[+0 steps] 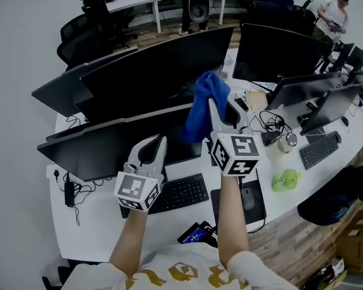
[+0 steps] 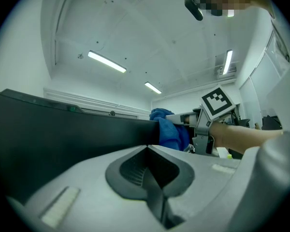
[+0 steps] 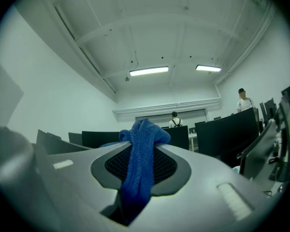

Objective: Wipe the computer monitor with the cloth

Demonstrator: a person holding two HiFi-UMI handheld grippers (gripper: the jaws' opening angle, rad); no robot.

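At a white desk (image 1: 103, 222) in a bright open office, we hold the blue cloth (image 1: 202, 101) pinched in the right gripper (image 1: 221, 113) by the near computer monitor (image 1: 103, 147)'s upper right corner, contact unclear, the left gripper (image 1: 153, 144) closed and empty, so wiping seems barely begun.

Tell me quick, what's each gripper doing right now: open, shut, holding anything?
Left gripper: shut, nothing between its jaws.
Right gripper: shut on the bunched blue fabric cloth.
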